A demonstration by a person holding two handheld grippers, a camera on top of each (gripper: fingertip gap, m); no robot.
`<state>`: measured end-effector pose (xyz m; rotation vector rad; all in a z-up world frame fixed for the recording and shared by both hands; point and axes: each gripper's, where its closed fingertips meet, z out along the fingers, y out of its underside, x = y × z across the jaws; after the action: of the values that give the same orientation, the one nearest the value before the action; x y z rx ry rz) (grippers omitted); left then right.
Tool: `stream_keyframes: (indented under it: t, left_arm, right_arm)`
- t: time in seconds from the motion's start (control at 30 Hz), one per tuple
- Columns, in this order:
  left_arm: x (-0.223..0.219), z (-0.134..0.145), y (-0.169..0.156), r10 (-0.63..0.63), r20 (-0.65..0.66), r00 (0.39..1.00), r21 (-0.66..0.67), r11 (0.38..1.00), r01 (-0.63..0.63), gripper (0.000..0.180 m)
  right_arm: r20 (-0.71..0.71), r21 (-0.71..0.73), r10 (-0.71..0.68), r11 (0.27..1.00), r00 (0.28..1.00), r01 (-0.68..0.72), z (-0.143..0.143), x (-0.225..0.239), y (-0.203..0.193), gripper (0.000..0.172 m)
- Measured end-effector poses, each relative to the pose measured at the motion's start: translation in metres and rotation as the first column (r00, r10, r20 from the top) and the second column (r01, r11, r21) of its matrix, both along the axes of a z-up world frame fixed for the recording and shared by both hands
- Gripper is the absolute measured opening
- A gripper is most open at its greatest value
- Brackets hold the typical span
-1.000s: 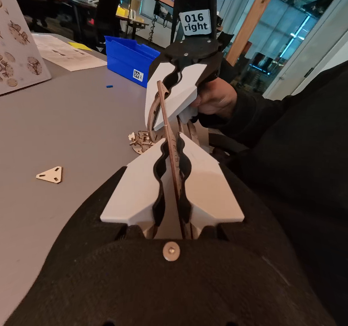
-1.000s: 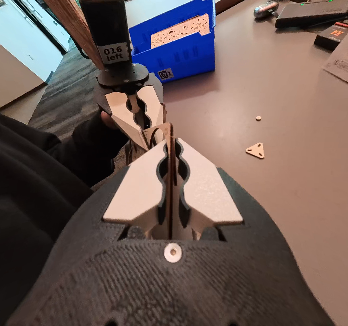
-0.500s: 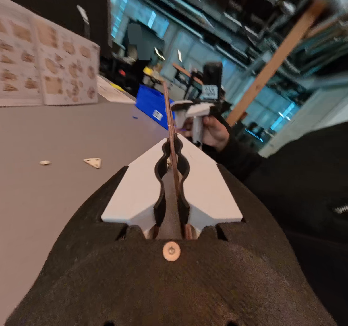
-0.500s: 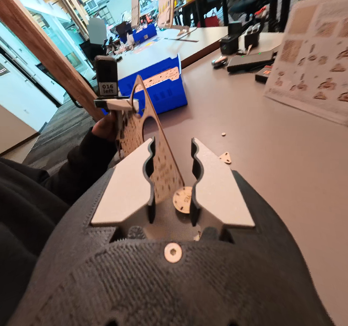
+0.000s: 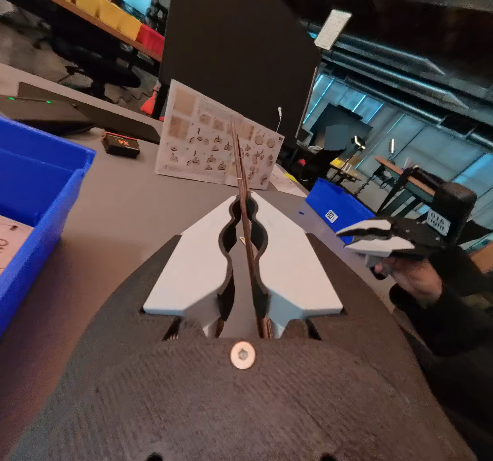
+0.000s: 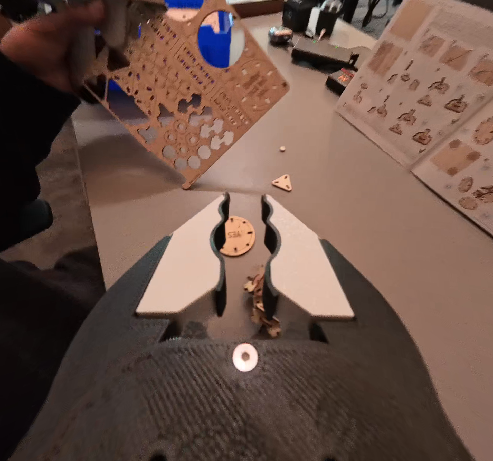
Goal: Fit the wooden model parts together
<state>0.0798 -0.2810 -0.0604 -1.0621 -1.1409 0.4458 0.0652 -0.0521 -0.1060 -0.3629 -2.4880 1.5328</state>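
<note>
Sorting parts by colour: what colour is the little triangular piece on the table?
Pale tan wood, seen best in the right wrist view: triangular piece.

Two grippers: left gripper (image 5: 242, 200), right gripper (image 6: 245, 197). One wooden sheet (image 6: 186, 96). Two blue bins: blue bin (image 5: 34, 181), second blue bin (image 5: 336, 208). One wooden disc (image 6: 238, 236), one wooden triangle (image 6: 282, 182), one instruction sheet (image 5: 213, 149), one small black box (image 5: 121, 144).
</note>
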Motion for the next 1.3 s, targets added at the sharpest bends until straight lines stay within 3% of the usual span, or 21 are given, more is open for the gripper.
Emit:
stream_keyframes:
  t: [0.1,0.2,0.3,0.47,0.6,0.7,0.77,0.87,0.97,1.13,1.23,1.3]
  left_arm:
    - [-0.007,-0.018,0.004,-0.009,0.093,0.996,-0.007,1.000,0.010,0.002]
    - [-0.018,-0.058,-0.010,0.122,0.235,0.964,-0.180,0.980,-0.080,0.014]
    - [-0.022,-0.082,-0.019,0.203,0.289,0.935,-0.316,0.943,-0.107,0.023]
    - [-0.020,-0.099,-0.025,0.287,0.338,0.896,-0.508,0.857,-0.083,0.029]
    - [-0.017,-0.092,-0.042,0.428,0.268,0.863,-0.682,0.718,-0.144,0.052]
    - [-0.016,-0.078,-0.045,0.475,0.190,0.859,-0.734,0.650,-0.197,0.054]
    - [-0.016,-0.067,-0.038,0.453,0.161,0.877,-0.723,0.659,-0.208,0.053]
    - [-0.019,-0.048,-0.010,0.347,0.137,0.928,-0.637,0.748,-0.186,0.053]
    - [-0.020,-0.030,0.020,0.234,0.104,0.967,-0.558,0.818,-0.138,0.053]
    - [-0.018,-0.013,0.073,0.051,0.062,0.997,-0.528,0.849,-0.011,0.053]
    - [-0.014,-0.008,0.110,-0.070,0.057,0.996,-0.523,0.847,0.089,0.053]
    - [-0.012,-0.011,0.136,-0.153,0.080,0.985,-0.518,0.838,0.172,0.053]
  right_arm:
    - [0.067,0.039,0.011,0.999,0.998,-0.013,-0.016,0.019,-0.010,0.028]
    - [0.170,0.115,0.000,0.993,0.985,-0.020,-0.048,0.035,-0.019,0.046]
    - [0.152,0.255,-0.041,0.967,0.987,0.001,-0.084,0.032,-0.021,0.060]
    - [0.165,0.286,-0.117,0.956,0.979,0.066,-0.086,0.012,-0.030,0.065]
    - [0.133,0.455,-0.175,0.885,0.976,0.097,-0.104,0.002,-0.024,0.074]
    - [0.159,0.509,-0.184,0.857,0.970,0.080,-0.111,0.005,-0.023,0.062]
    - [0.204,0.495,-0.181,0.867,0.962,0.058,-0.112,0.009,-0.025,0.054]
    - [0.200,0.529,-0.167,0.848,0.965,0.037,-0.111,0.013,-0.023,0.052]
    - [0.078,0.456,-0.116,0.887,0.990,0.068,-0.082,0.013,-0.026,0.052]
    - [-0.150,0.139,-0.195,0.966,0.969,0.216,0.017,0.002,0.013,0.052]
    - [-0.123,-0.092,-0.275,0.960,0.953,0.265,0.056,0.007,0.060,0.051]
    - [-0.075,-0.173,-0.329,0.934,0.941,0.312,0.054,0.013,0.089,0.051]
